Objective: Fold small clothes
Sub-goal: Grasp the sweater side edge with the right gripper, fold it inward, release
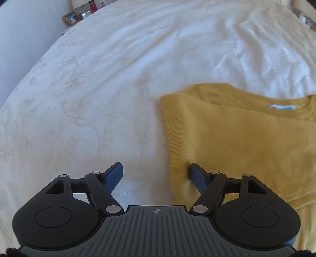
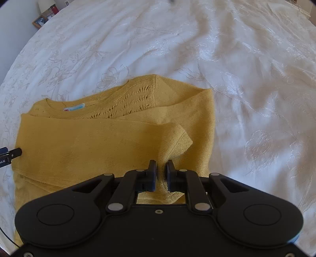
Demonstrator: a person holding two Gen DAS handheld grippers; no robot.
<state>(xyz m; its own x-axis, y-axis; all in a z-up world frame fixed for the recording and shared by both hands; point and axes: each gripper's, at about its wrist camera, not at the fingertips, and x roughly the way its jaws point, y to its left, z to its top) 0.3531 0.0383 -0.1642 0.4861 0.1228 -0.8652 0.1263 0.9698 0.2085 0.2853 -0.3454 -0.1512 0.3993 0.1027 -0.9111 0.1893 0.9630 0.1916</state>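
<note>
Two grippers: both over the one mustard sweater point(image 2: 94, 142), each tilted down at it.
Sweater: lies flat on the white embroidered bedspread point(image 2: 256, 98), sleeves folded in across the body, neck label point(image 2: 74, 108) showing at the collar.
Left gripper point(image 1: 156, 174): jaws stand wide apart, nothing between the pads; it straddles the sweater's side edge, one blue finger point(image 1: 197, 175) over the knit, the other over bare bedspread beside the sweater.
Left gripper, seen from the right wrist: only a dark fingertip shows, at the sweater's far side edge.
Right gripper point(image 2: 161, 172): jaws nearly closed, a narrow gap left; a ridge of knit runs up between the pads, and I cannot tell whether they press on it.
Sleeve cuff point(image 2: 180, 141): ribbed end lies on the sweater's body, just ahead of the right gripper's fingertips.
Beyond the sweater: a framed photo point(image 1: 72, 17) and a red bottle point(image 1: 92, 5) stand off the bed's far corner.
</note>
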